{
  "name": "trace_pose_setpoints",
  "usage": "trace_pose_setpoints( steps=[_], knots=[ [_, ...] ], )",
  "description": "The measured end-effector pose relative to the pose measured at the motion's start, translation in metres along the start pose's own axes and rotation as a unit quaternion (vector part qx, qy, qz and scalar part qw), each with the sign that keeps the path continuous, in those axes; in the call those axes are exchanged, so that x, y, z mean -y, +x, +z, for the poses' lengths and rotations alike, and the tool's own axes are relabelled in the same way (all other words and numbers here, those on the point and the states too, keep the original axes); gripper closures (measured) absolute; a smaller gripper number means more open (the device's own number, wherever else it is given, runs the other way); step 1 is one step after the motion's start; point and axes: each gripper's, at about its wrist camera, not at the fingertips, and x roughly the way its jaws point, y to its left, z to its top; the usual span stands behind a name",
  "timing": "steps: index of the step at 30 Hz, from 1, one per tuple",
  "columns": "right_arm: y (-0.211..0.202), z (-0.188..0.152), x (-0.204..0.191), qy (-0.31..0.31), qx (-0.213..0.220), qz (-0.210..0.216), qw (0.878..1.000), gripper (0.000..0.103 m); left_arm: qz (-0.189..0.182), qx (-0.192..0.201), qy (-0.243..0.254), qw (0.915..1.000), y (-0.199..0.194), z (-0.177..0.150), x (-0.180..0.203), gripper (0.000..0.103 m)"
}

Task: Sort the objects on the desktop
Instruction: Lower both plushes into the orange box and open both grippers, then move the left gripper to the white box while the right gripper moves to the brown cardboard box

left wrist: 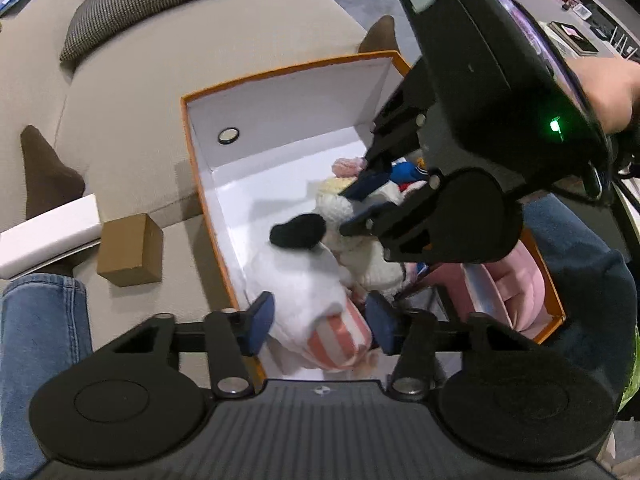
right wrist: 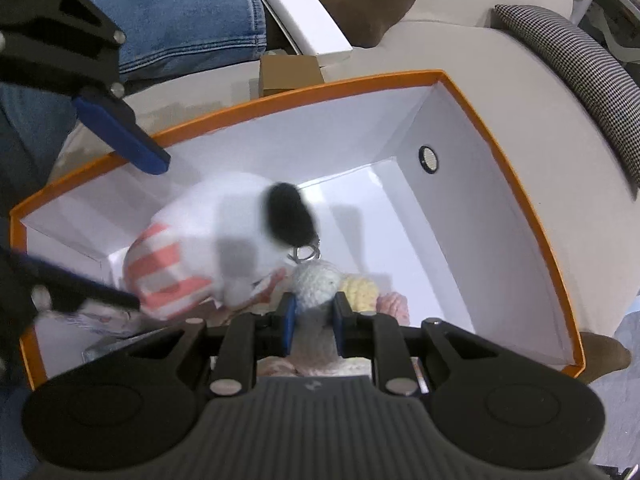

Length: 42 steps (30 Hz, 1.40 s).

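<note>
2 grippers were over the orange box (left wrist: 280, 76). Right gripper (right wrist: 312, 322), lower centre of its view, was clenched on a cream knitted toy (right wrist: 316, 284). Left gripper (left wrist: 320, 322) was released, pads (left wrist: 260, 320) flanking but clear of the white plush with pink stripes (left wrist: 312, 300), lying in the box, frame centre. Brown block (left wrist: 130, 250) sat at left on the beige sofa (left wrist: 140, 80).

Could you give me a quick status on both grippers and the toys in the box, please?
Left gripper open around the striped plush. Right gripper shut on the knitted toy. Both toys inside the orange box, crowded together.
</note>
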Motion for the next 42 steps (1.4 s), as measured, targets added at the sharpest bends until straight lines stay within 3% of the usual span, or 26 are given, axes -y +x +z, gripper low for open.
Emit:
trace_pose_setpoints(
  steps=[1,3,6,13,22,27,30,36,38,42],
  knots=[
    [0.001,0.0,-0.001,-0.005,0.0,0.0,1.0,0.082,-0.002,0.002,-0.002,1.0,-0.001,0.001,-0.002,0.056],
    [0.001,0.001,-0.003,-0.009,-0.002,-0.003,1.0,0.082,-0.004,0.005,-0.011,0.9999,-0.004,0.002,-0.007,0.059],
    [0.003,0.001,-0.008,-0.016,-0.004,0.003,1.0,0.082,-0.005,0.014,-0.018,0.9997,-0.011,0.003,-0.013,0.059],
    [-0.006,0.006,-0.017,-0.029,-0.01,-0.035,0.999,0.076,-0.009,0.048,-0.035,0.9982,-0.038,-0.009,-0.048,0.059],
    [-0.056,0.031,-0.029,-0.022,0.023,-0.076,0.997,0.072,0.043,0.077,-0.061,0.9943,-0.073,-0.036,-0.122,0.059],
    [-0.074,0.068,-0.038,-0.008,0.052,-0.056,0.997,0.072,0.067,0.081,-0.045,0.9934,-0.075,-0.045,-0.153,0.058],
    [-0.068,0.093,-0.046,-0.016,0.053,-0.053,0.997,0.066,0.088,0.086,-0.023,0.9922,-0.066,-0.046,-0.166,0.059],
    [-0.02,0.134,-0.056,-0.039,0.027,-0.049,0.998,0.064,0.14,0.087,0.077,0.9833,-0.033,-0.046,-0.178,0.056],
    [-0.002,0.145,-0.056,-0.046,0.017,-0.047,0.998,0.056,0.158,0.078,0.12,0.977,-0.018,-0.044,-0.179,0.054],
    [0.031,0.165,-0.05,-0.055,-0.006,-0.042,0.998,0.055,0.198,0.059,0.202,0.9574,0.012,-0.043,-0.181,0.054]
  ],
)
